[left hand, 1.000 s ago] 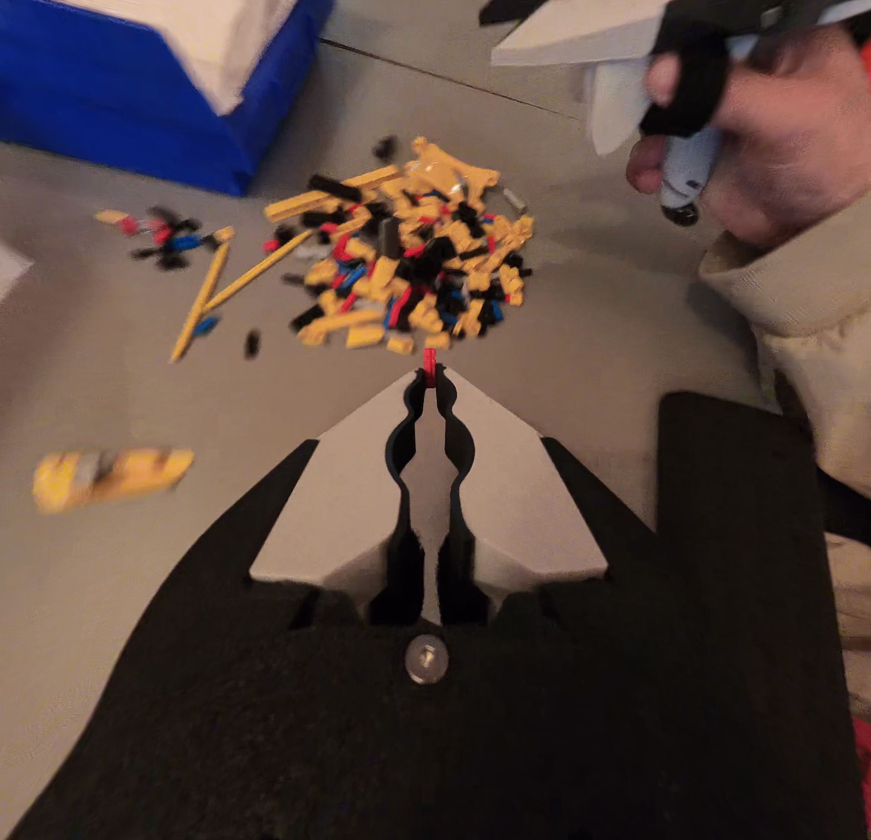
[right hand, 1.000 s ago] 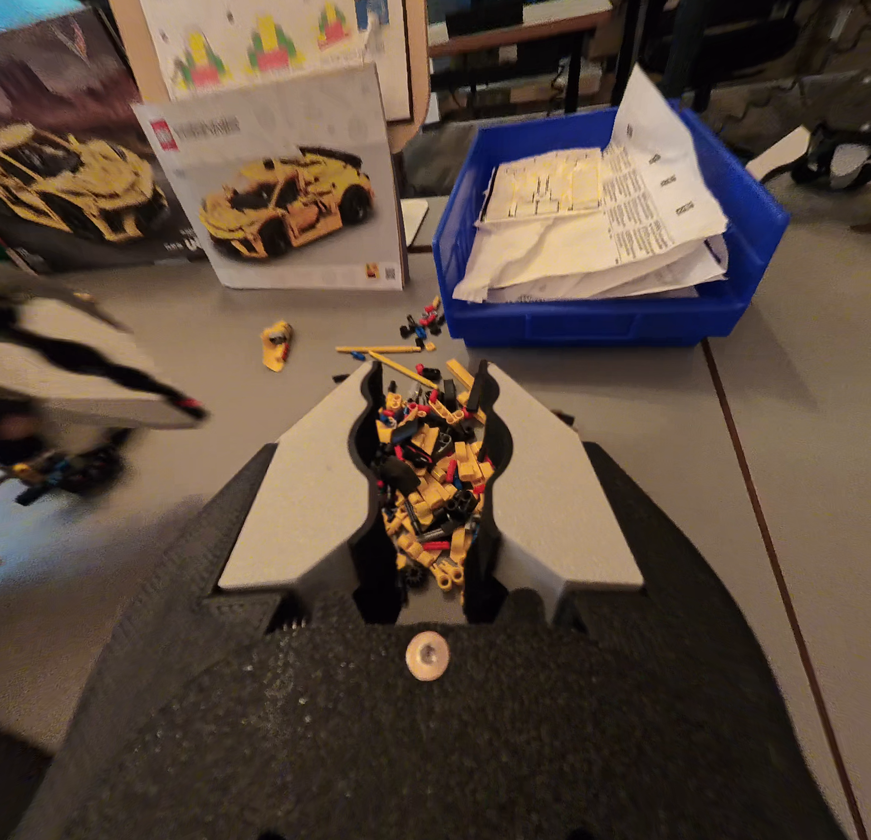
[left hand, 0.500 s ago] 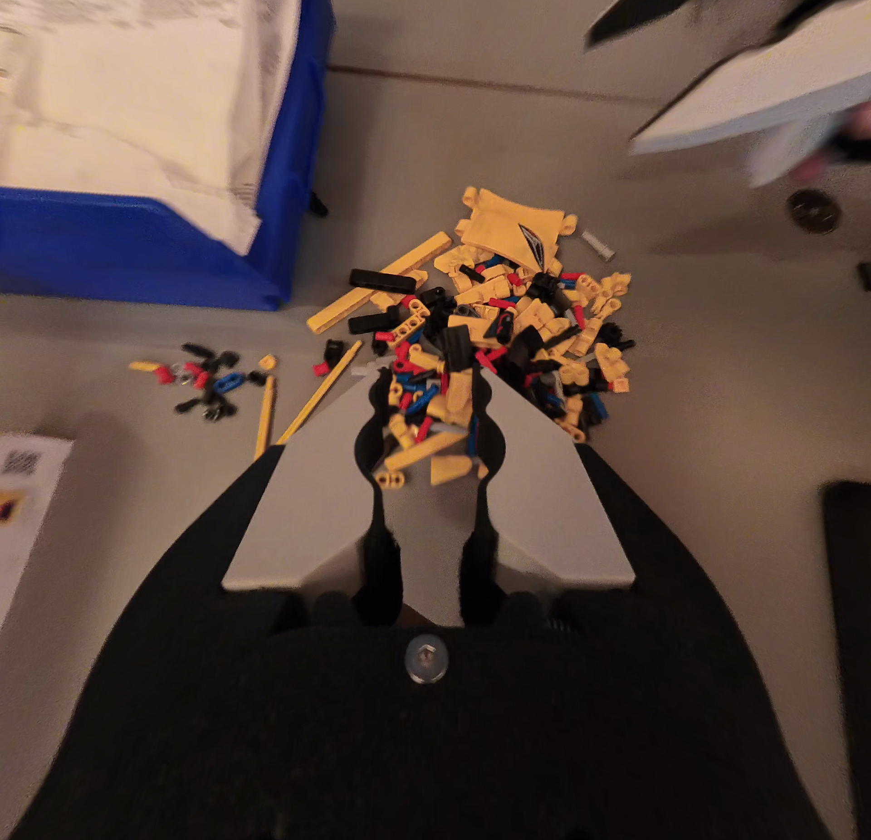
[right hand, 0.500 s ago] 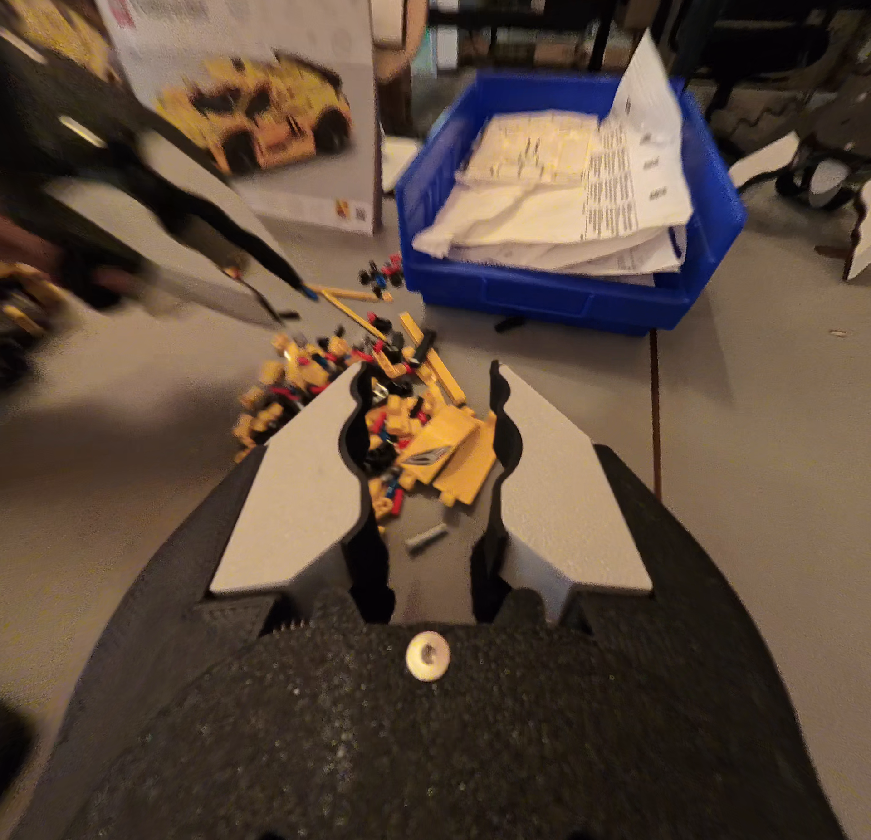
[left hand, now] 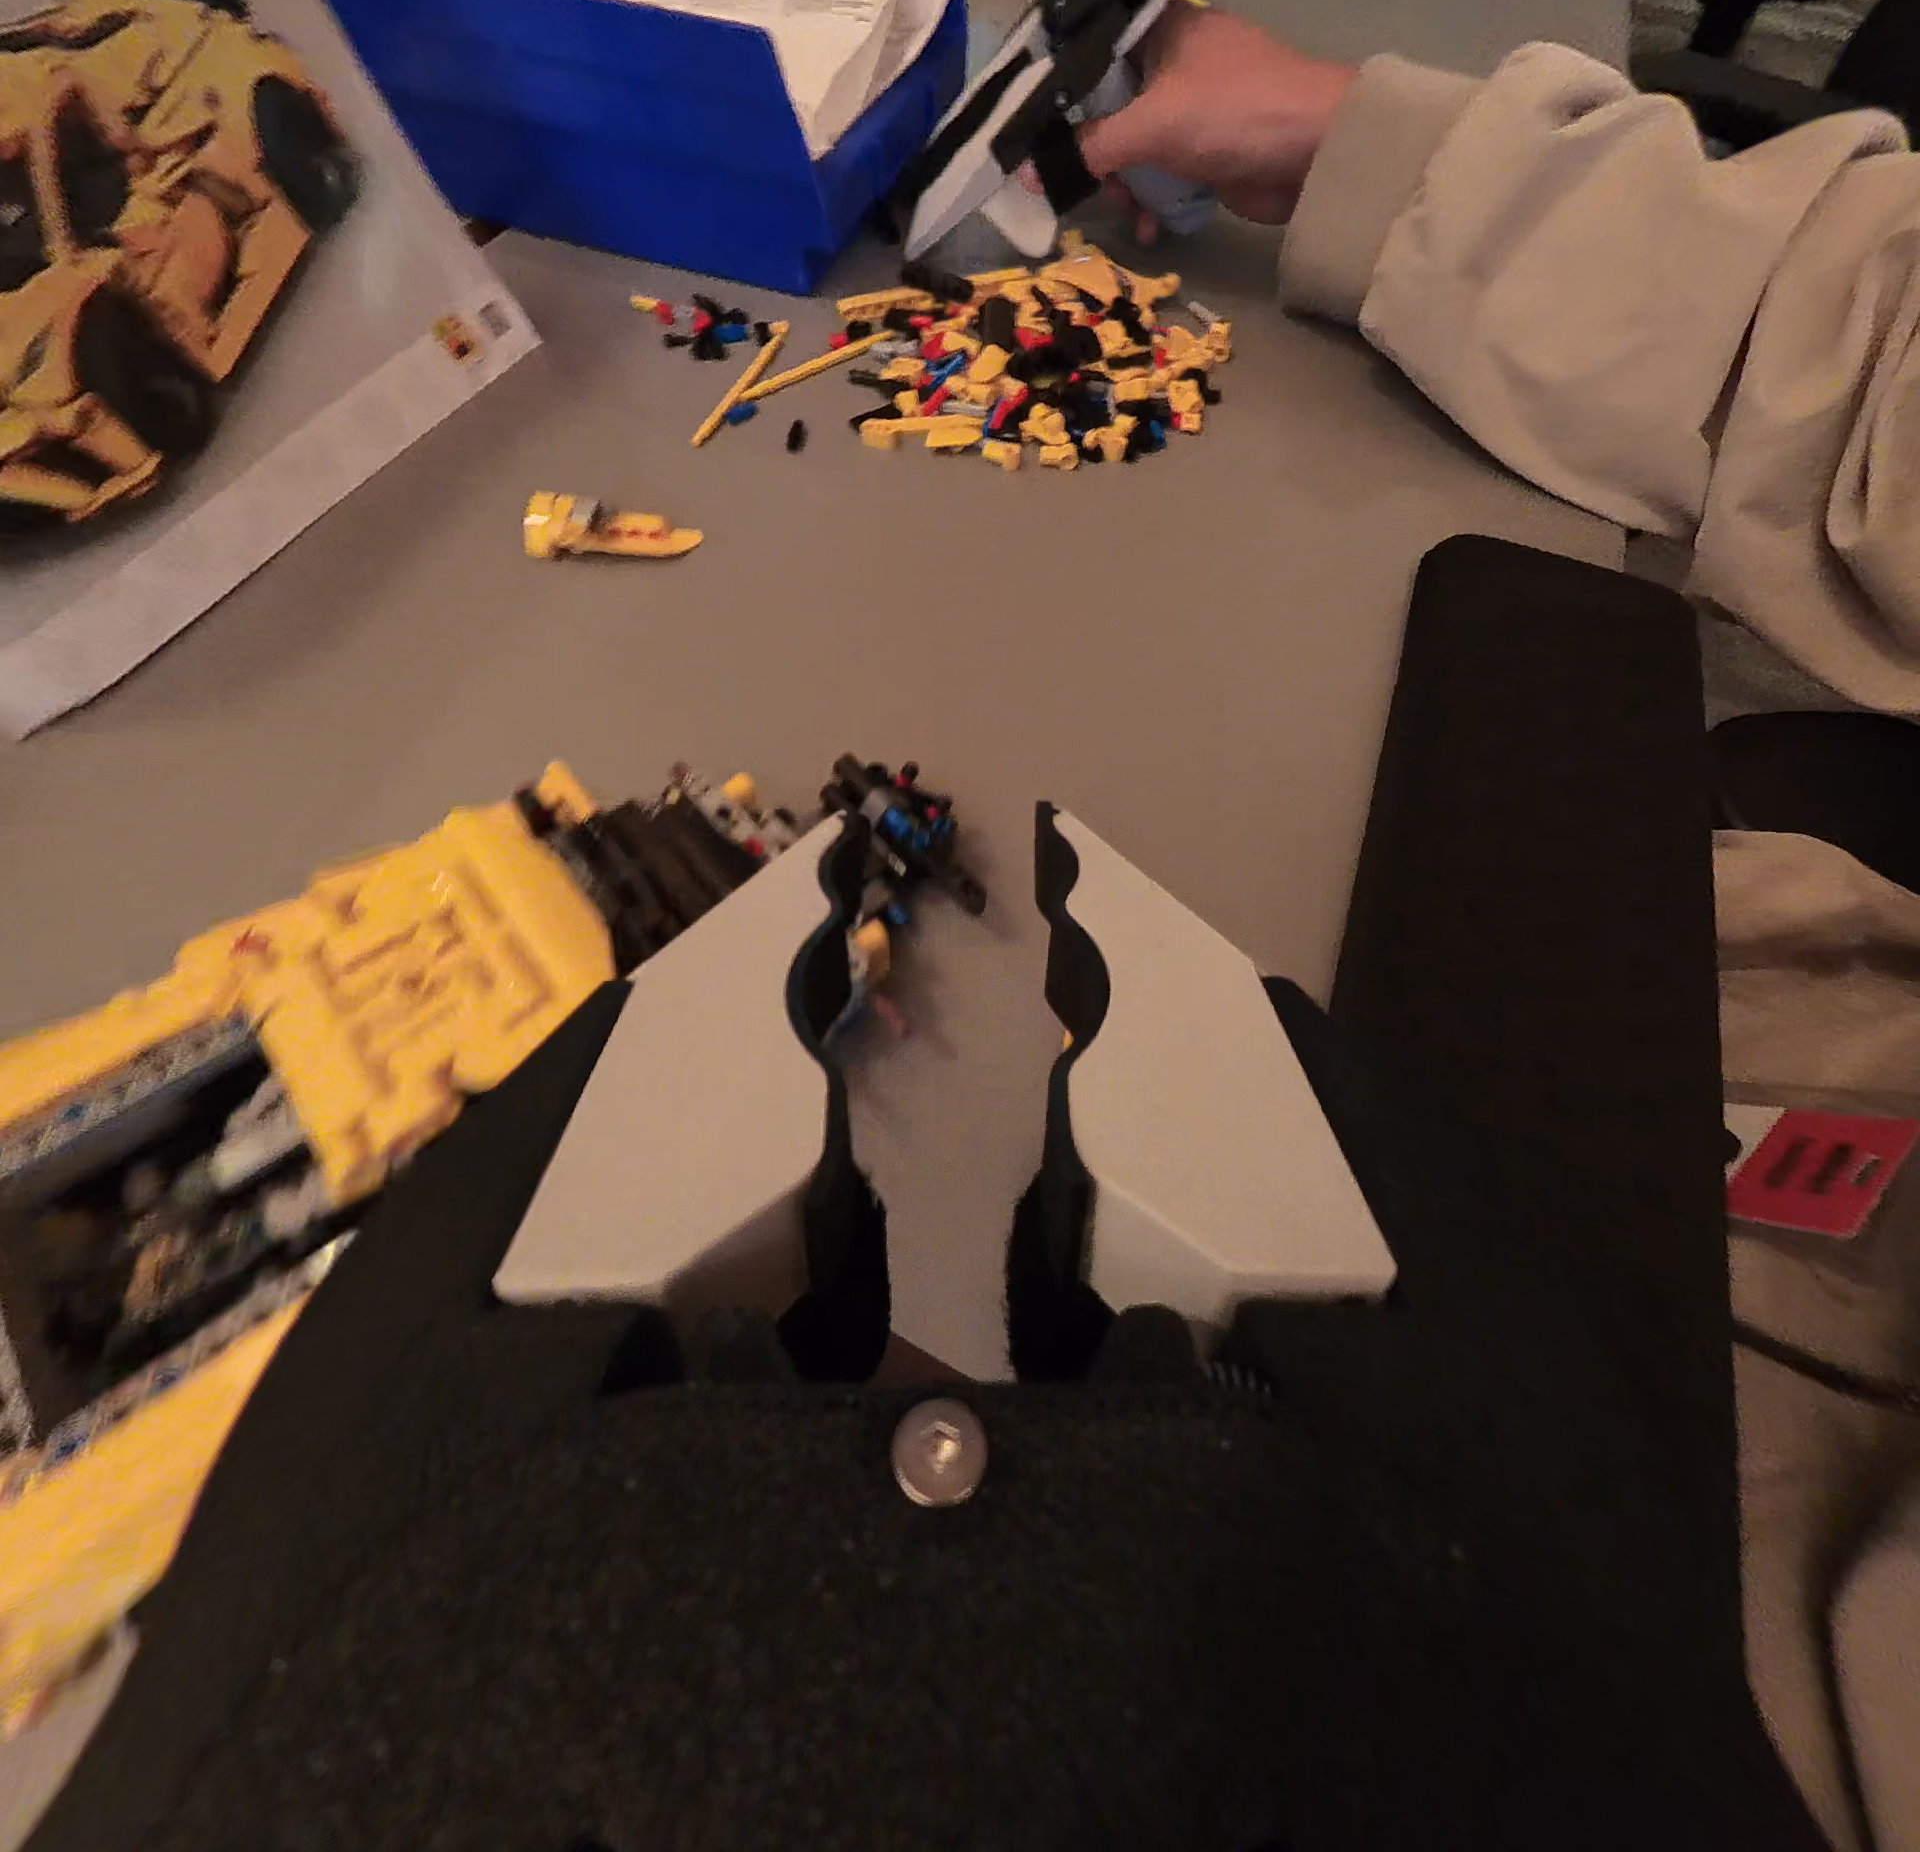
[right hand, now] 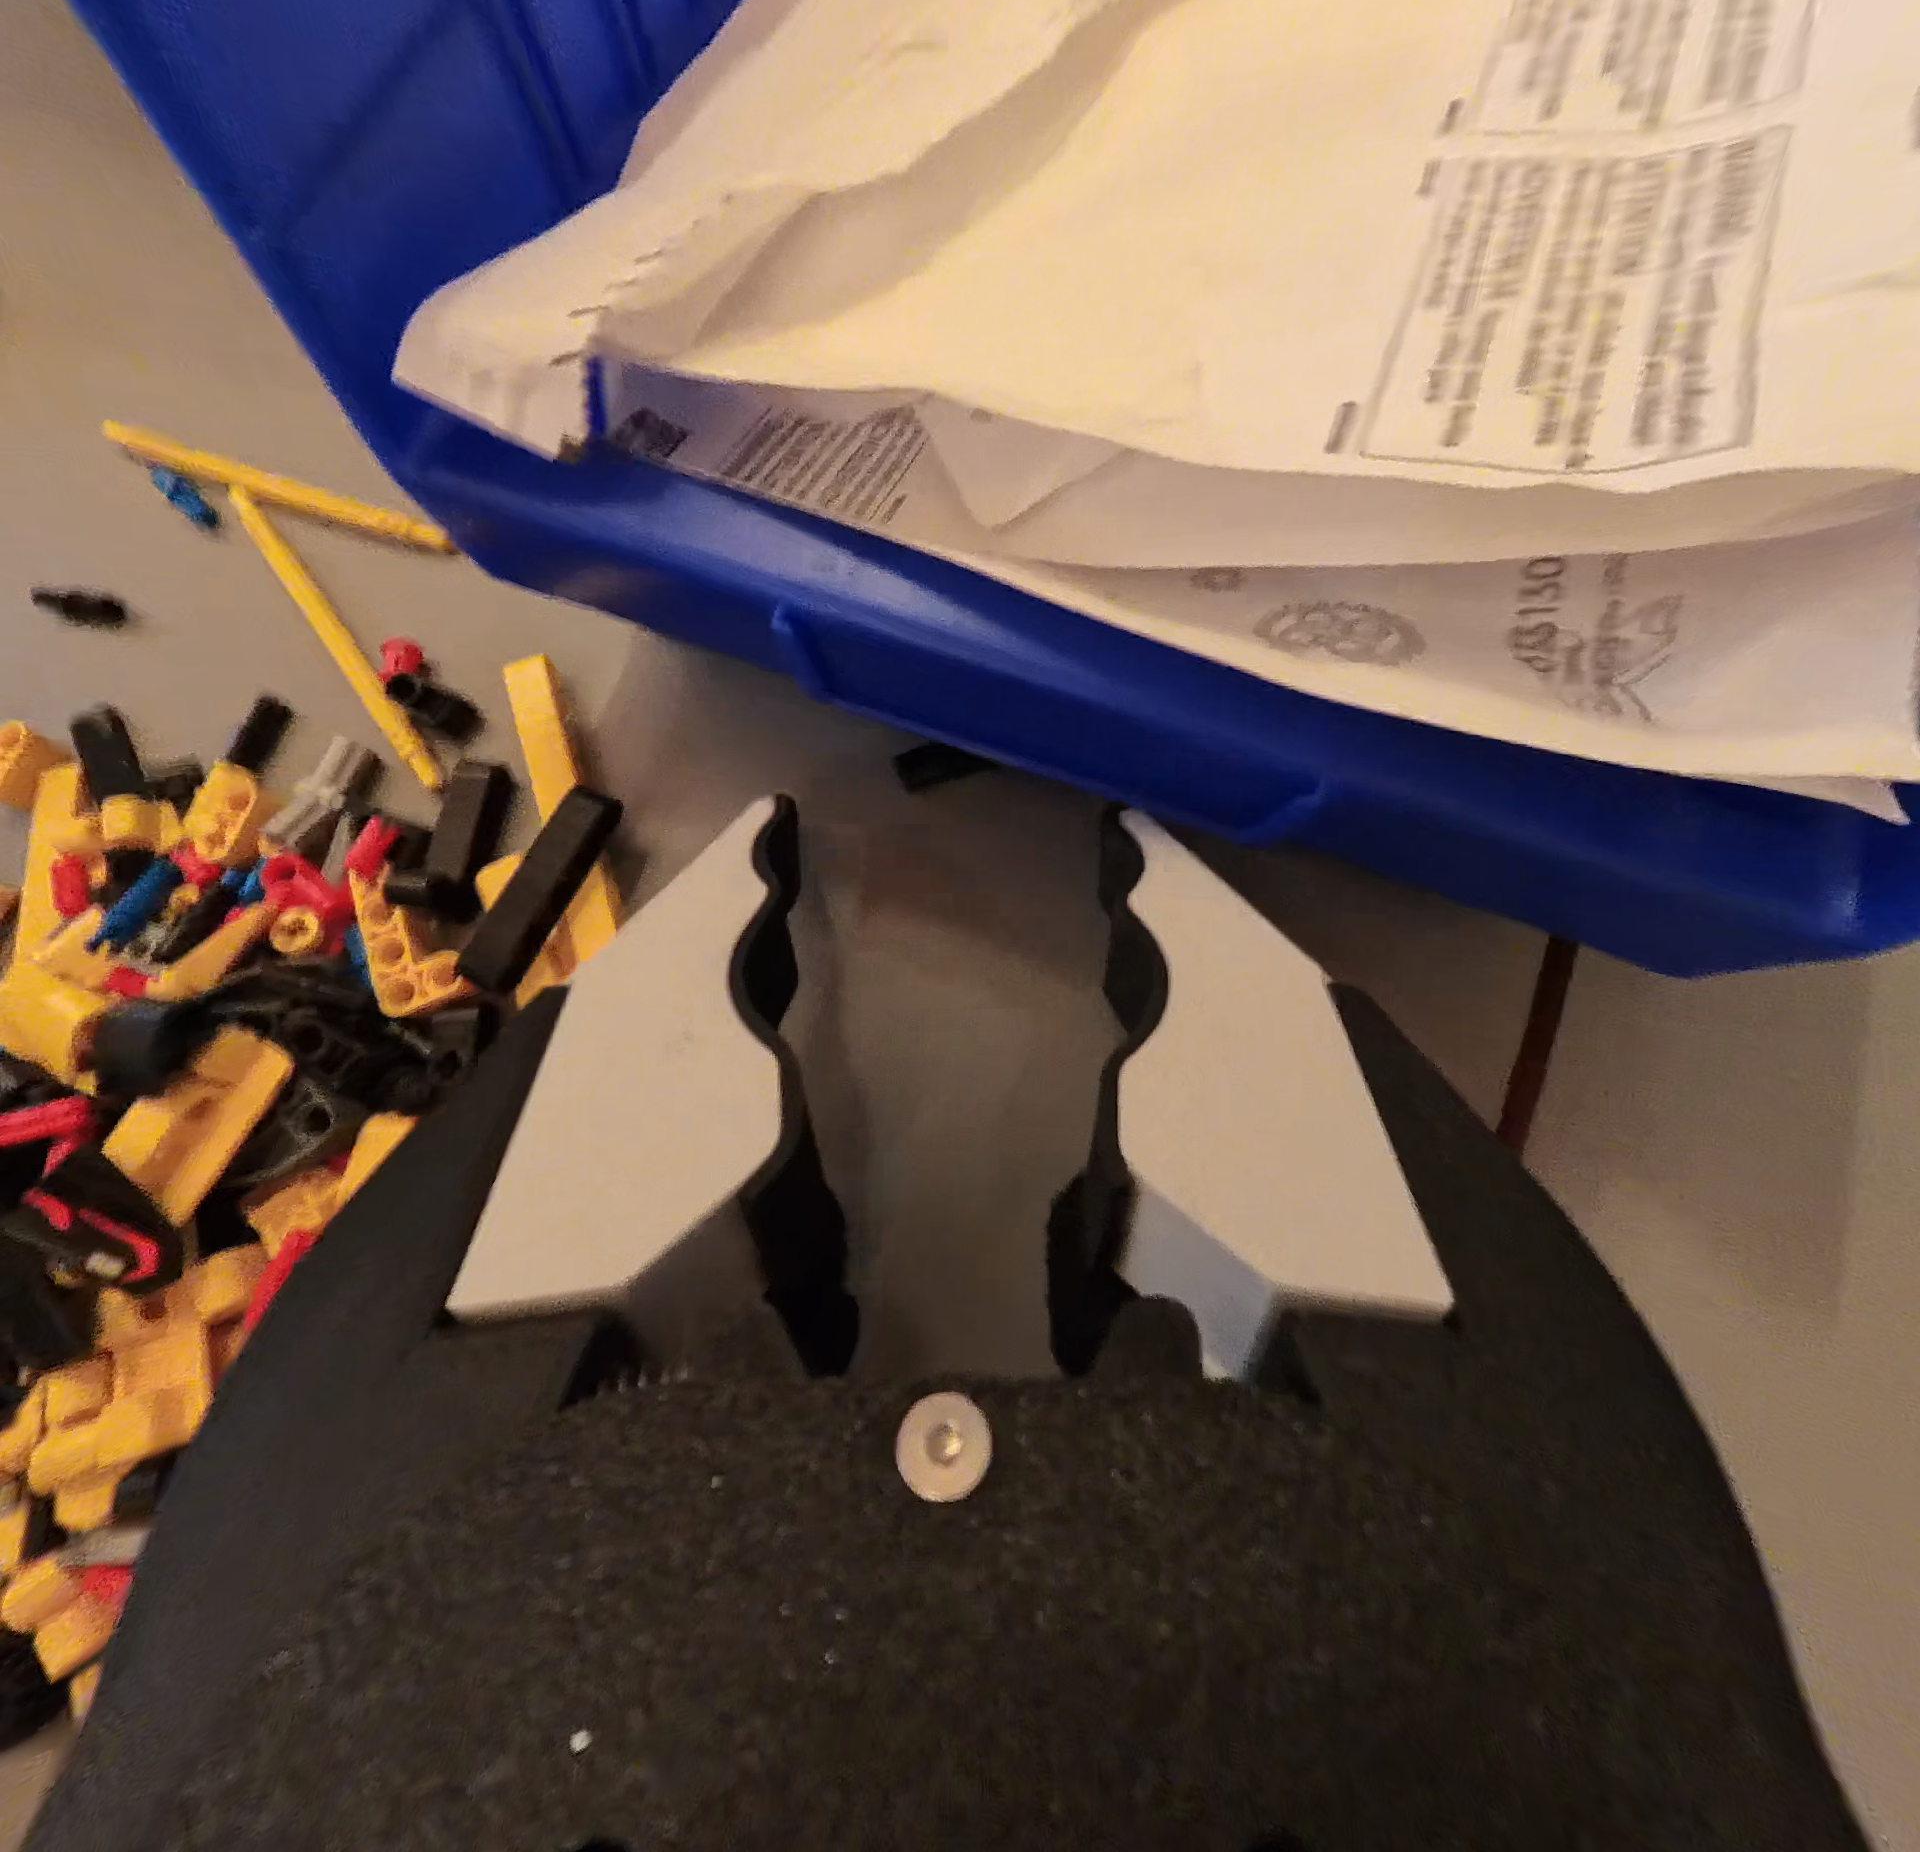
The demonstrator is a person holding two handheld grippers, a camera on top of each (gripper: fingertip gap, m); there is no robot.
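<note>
Beside brick pile (right hand: pixel 177 1023), right hand-held gripper (right hand: pixel 951 826) gapes.

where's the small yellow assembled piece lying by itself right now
In the left wrist view the small yellow assembled piece lies alone on the grey table, left of centre, between the loose brick pile and the car picture sheet.

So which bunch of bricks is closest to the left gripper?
The small dark cluster at the left gripper tips. The big yellow pile lies farther off, beside the blue bin.
</note>
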